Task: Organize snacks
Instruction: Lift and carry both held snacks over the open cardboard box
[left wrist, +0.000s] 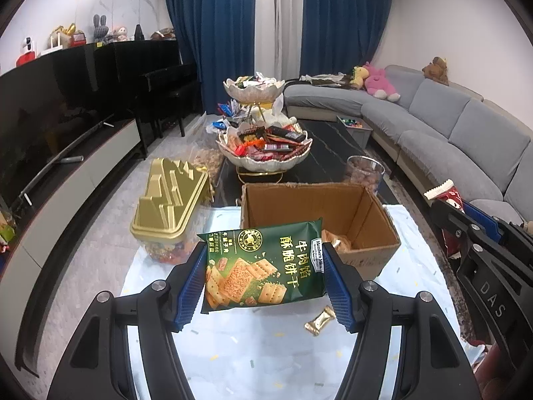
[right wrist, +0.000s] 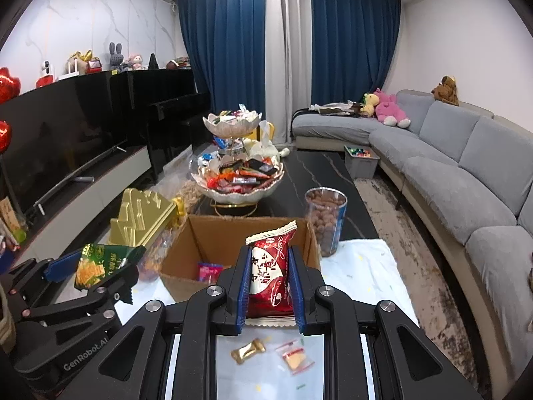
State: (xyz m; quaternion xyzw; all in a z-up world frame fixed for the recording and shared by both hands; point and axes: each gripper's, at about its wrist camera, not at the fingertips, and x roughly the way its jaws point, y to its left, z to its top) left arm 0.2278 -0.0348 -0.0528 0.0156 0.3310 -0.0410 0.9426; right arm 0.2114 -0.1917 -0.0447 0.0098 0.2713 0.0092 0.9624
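Observation:
My left gripper is shut on a green cracker packet, held flat between the blue pads above the white cloth. That packet and the left gripper also show at the lower left of the right wrist view. My right gripper is shut on a red snack packet, held upright. This red packet peeks in at the right edge of the left wrist view. An open cardboard box sits just beyond both grippers, with a few wrapped snacks inside.
A gold-wrapped candy and a clear-bagged cracker lie on the white cloth. A gold-lidded candy tub stands left of the box, a clear jar of nuts to its right. A two-tier snack bowl stands behind.

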